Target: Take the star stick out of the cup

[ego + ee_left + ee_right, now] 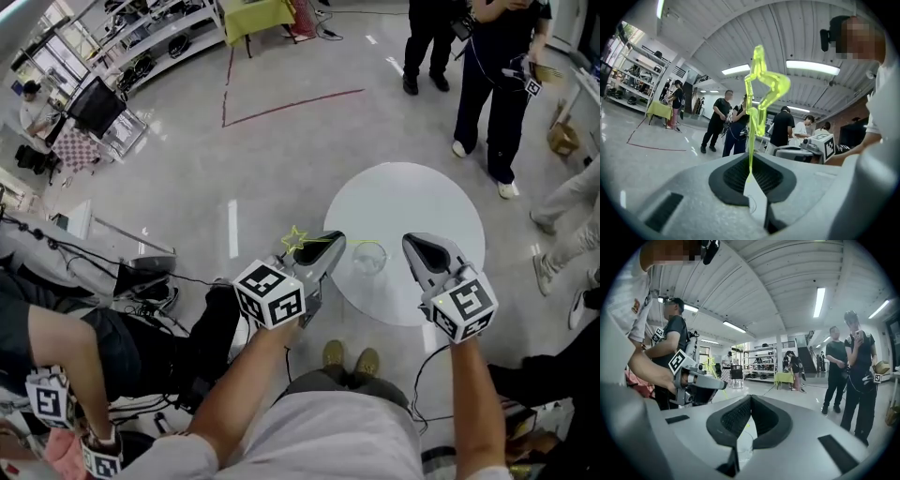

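A yellow-green star stick (761, 89) stands up out of my left gripper (752, 176), whose jaws are shut on its thin stem. In the head view the star (295, 239) sticks out left of that gripper (333, 242), which hovers at the left edge of the round white table (412, 202). A clear cup (368, 259) stands on the table between the two grippers. My right gripper (411, 244) is just right of the cup, apart from it. Its jaws (749, 401) meet at the tips with nothing held, and the cup (742, 446) shows through the gap below them.
Two people (497, 84) stand beyond the table at the back right, and more legs (562, 225) show at its right. A seated person (56, 347) and floor cables (150, 281) are at the left. A yellow-covered table (258, 17) stands far back.
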`<action>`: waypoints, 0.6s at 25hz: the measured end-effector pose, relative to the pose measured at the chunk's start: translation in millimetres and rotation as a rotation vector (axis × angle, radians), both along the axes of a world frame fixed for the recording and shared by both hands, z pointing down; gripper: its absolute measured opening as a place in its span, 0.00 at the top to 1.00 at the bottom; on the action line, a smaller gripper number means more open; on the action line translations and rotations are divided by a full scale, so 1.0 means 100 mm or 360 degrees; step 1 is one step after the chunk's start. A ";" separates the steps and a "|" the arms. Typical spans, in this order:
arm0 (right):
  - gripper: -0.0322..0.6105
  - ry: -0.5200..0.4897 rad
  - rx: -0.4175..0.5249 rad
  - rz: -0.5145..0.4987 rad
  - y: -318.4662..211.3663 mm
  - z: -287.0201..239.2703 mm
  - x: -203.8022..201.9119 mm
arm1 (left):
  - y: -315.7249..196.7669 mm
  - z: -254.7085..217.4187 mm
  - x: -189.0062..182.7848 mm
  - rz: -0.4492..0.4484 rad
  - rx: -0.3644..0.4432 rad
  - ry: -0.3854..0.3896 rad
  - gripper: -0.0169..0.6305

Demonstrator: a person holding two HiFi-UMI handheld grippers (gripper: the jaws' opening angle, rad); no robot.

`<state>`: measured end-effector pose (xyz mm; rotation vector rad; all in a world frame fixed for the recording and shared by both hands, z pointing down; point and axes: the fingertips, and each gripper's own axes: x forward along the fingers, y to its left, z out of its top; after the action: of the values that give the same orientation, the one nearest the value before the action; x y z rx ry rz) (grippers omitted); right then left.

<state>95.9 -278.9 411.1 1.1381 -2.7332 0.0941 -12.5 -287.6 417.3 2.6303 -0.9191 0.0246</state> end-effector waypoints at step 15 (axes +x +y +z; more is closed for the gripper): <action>0.93 -0.0201 0.0216 0.0034 0.10 -0.81 0.11 | 0.20 -1.08 -0.04 -0.0057 0.0420 0.0185 0.93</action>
<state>107.0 -268.4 330.4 1.2366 -2.8768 -0.0181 -16.4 -267.3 308.9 2.8177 -0.9882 -0.2739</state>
